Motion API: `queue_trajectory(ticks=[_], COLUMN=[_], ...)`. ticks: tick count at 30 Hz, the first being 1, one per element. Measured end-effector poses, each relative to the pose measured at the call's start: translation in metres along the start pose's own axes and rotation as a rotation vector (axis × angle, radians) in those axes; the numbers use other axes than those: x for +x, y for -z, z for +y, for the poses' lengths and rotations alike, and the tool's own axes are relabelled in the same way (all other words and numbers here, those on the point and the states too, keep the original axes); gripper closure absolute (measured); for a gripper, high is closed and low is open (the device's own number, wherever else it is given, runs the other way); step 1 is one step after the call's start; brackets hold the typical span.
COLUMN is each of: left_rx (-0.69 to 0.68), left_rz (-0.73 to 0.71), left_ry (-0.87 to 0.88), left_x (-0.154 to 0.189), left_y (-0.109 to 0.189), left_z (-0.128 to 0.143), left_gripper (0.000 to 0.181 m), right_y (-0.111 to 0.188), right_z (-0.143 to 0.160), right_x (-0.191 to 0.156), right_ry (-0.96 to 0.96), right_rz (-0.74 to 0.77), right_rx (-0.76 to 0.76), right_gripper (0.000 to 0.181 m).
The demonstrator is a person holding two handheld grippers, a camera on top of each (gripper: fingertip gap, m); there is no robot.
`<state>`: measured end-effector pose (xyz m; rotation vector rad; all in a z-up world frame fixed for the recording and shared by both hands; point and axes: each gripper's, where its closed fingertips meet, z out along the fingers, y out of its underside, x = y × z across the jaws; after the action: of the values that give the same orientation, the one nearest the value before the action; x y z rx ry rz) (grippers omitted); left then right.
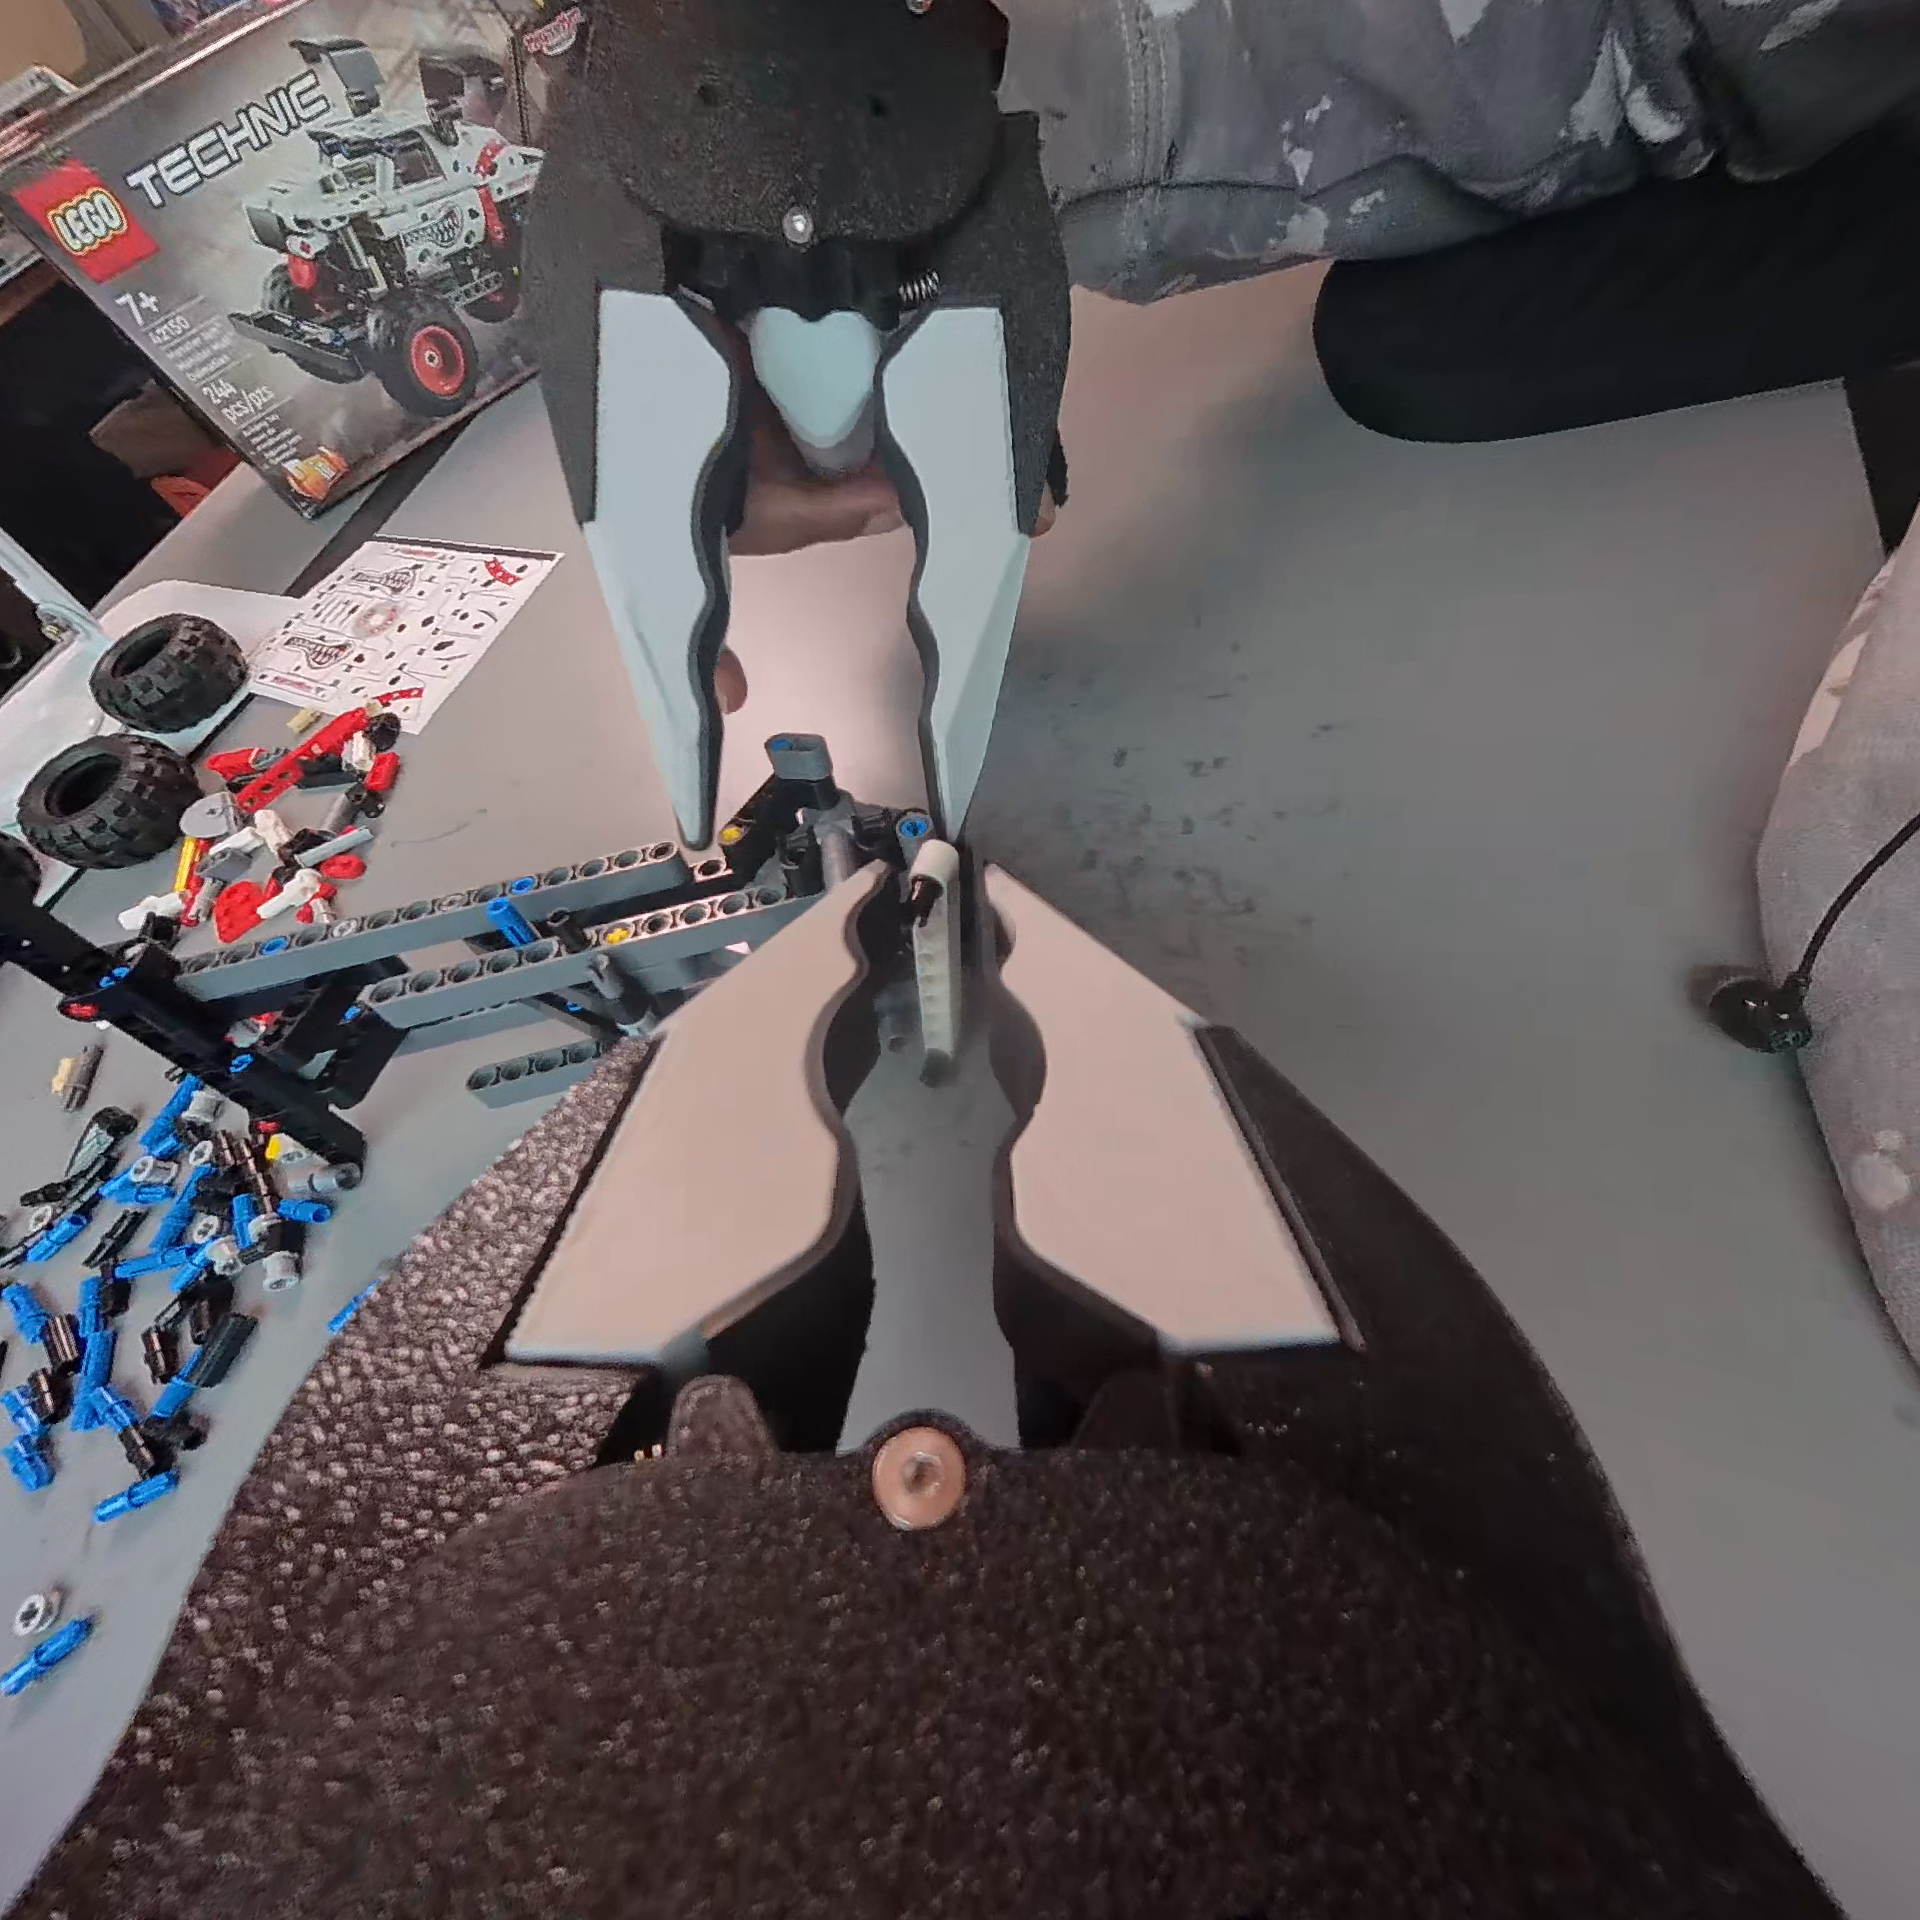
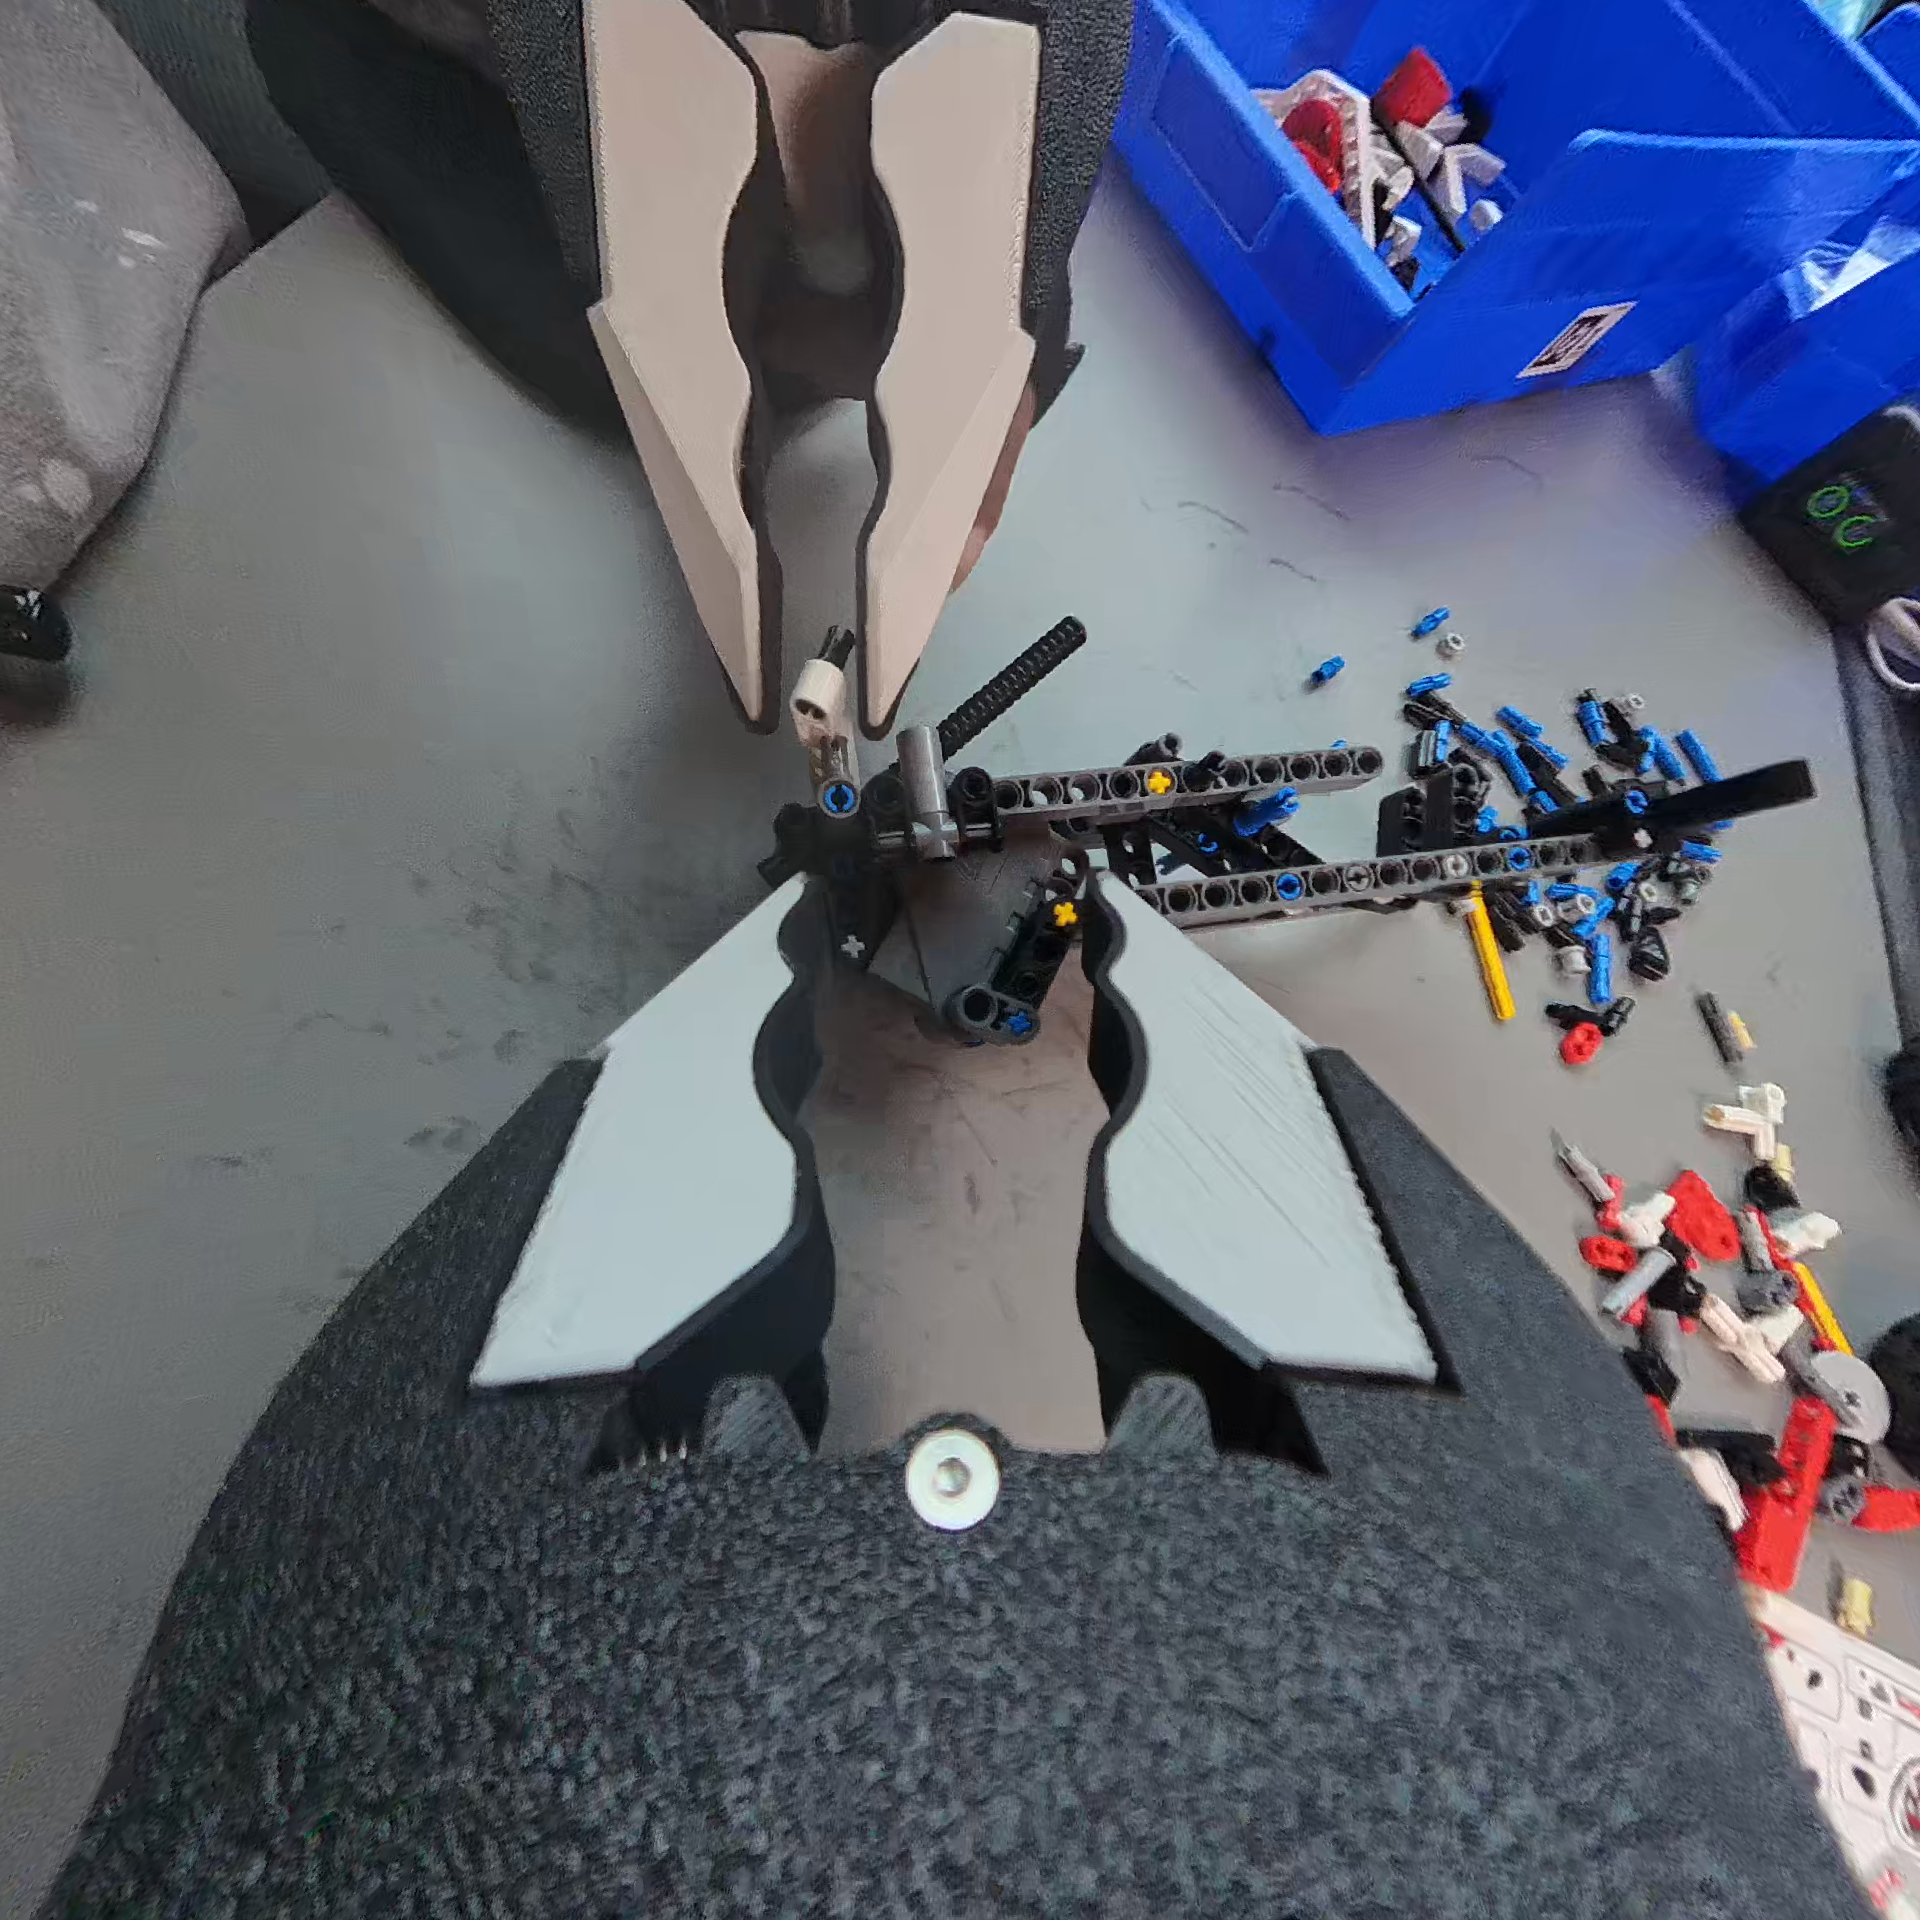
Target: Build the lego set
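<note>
Between left tongs (image 1: pixel 928 883), perforated white beam (image 1: pixel 938 961).

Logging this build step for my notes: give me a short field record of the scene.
left gripper: closed around the white beam, at the chassis end
right gripper: straddles the chassis end; grip unclear
blue pins: loose pile on the table
tyres: two in view, not mounted
set box: standing at the table's far edge
</note>
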<state>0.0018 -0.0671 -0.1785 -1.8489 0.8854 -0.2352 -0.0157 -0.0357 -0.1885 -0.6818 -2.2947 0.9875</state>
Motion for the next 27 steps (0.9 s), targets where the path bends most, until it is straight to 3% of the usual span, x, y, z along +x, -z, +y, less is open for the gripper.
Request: queue_trajectory(ticks=[3, 8, 19, 27], left_rx=[-0.008, 0.007, -0.042, -0.033], left_rz=[-0.019, -0.038, -0.115, -0.068], left_ry=[0.004, 0.078, 0.139, 0.095], left_x=[-0.004, -0.006, -0.011, -0.009], left_y=[-0.002, 0.0, 0.007, 0.017], left_z=[0.002, 0.003, 0.008, 0.011], left_gripper=[0.17, 0.171, 0.171, 0.166], right_y=[-0.008, -0.008, -0.013, -0.006], right_z=[-0.001, -0.003, -0.008, -0.016], right_x=[-0.007, -0.01, -0.01, -0.004], right_ry=[-0.016, -0.056, -0.115, -0.126], right_rz=[-0.053, 0.0, 0.059, 0.05], right_rx=[0.01, 0.056, 0.076, 0.107], right_gripper=[0.147, 0.156, 0.159, 0.151])
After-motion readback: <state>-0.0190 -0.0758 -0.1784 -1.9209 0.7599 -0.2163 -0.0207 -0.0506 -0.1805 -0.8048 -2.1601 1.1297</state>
